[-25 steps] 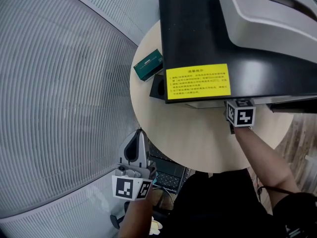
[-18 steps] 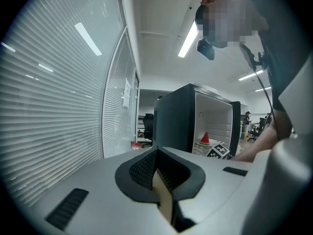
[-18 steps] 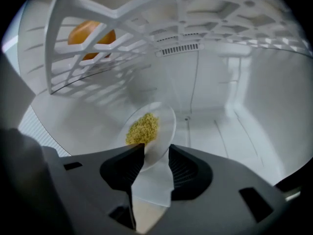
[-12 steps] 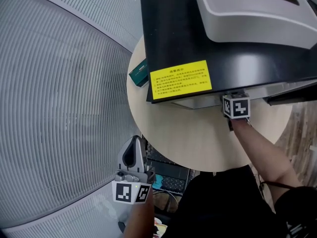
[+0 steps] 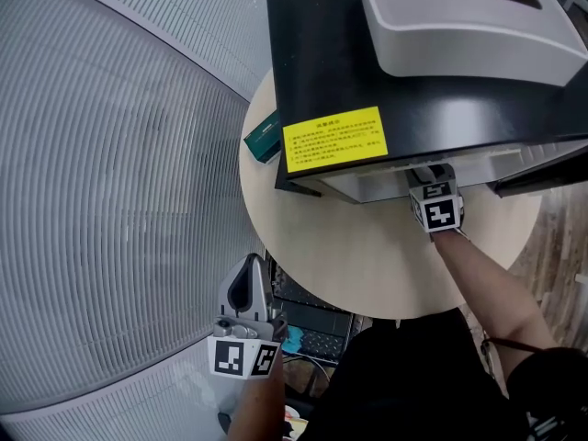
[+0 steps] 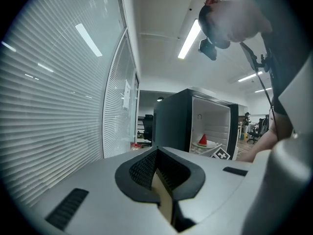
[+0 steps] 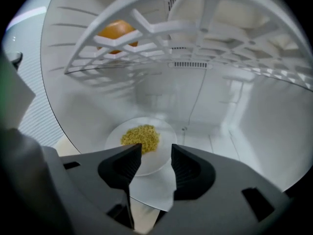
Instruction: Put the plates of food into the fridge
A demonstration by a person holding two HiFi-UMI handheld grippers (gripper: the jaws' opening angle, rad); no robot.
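The person wears a black top [image 5: 413, 384], apparently short-sleeved, with a thin dark strap [image 5: 501, 345] near the right arm. The left claw [image 6: 156, 154] is pale grey plastic, and its black ribbed pads [image 6: 144, 169] sit in a dark rounded surround. The right claw [image 7: 156, 153] looks alike. Its jaws have just been opening, with nothing gripped between them. Each claw bears a white cube [image 5: 241, 356] printed with black square markers.

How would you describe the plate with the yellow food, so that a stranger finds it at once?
Look into the black fridge on the round table, below its white grid shelf. On the fridge floor lies a round white plate. Its heap of yellow food sets it apart from the orange thing on the shelf.
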